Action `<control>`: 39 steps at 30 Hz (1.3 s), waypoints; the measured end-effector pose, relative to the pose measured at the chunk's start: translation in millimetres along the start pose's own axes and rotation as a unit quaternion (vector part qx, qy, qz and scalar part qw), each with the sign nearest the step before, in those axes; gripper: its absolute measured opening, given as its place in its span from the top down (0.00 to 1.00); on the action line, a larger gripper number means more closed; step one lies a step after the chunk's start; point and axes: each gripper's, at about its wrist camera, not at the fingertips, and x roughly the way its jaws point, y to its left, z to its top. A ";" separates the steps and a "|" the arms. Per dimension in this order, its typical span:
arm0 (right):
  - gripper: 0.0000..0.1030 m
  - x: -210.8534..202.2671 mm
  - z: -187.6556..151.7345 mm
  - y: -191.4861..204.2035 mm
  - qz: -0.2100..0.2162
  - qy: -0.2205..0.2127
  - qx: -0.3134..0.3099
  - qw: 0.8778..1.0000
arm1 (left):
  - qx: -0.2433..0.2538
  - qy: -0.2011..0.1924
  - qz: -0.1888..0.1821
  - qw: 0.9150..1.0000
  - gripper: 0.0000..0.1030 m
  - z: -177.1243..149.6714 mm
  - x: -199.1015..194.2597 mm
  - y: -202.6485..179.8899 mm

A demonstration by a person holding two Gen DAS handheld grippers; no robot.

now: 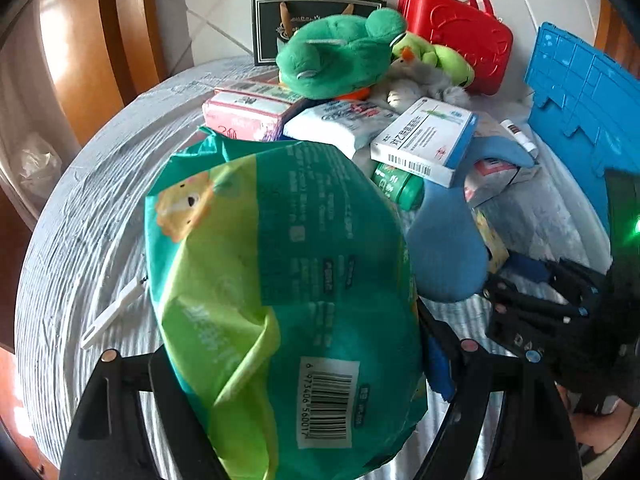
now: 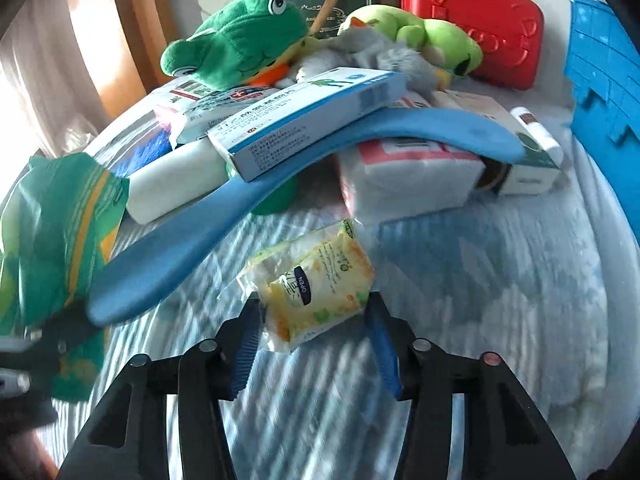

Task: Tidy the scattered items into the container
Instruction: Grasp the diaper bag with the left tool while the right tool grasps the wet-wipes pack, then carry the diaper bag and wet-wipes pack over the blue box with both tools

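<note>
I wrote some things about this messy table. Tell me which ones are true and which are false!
1. The left gripper holds a big green bag. True.
2. The suitcase at the back is yellow. False: it is red.
3. The white and blue box lies on top of the long blue shoehorn. True.
4. The small yellow wipes packet sits between the right gripper's fingers. True.
5. The frog toy is purple. False: it is green.
</note>
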 end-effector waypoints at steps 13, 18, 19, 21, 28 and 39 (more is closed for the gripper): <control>0.54 -90.5 19.1 -9.1 0.001 -0.062 -0.008 0.998 | 0.010 -0.053 -0.001 0.999 0.21 19.9 -70.5 -38.6; 0.54 -148.9 34.6 -30.1 -0.001 -0.102 -0.023 0.994 | 0.013 -0.077 -0.001 0.997 0.22 36.3 -95.2 -83.5; 0.54 -159.2 36.7 -34.6 0.000 -0.109 -0.028 0.994 | 0.013 -0.082 -0.002 0.997 0.22 37.9 -100.1 -90.8; 0.54 -180.5 39.0 -46.7 0.001 -0.120 -0.035 0.992 | 0.009 -0.091 -0.002 0.996 0.22 43.4 -110.9 -107.7; 0.54 -232.2 46.0 -82.7 0.006 -0.153 -0.062 0.986 | -0.005 -0.120 0.007 0.993 0.21 55.3 -139.3 -159.4; 0.54 -257.2 57.5 -98.8 0.030 -0.178 -0.080 0.980 | -0.017 -0.130 0.031 0.991 0.21 61.9 -153.8 -181.8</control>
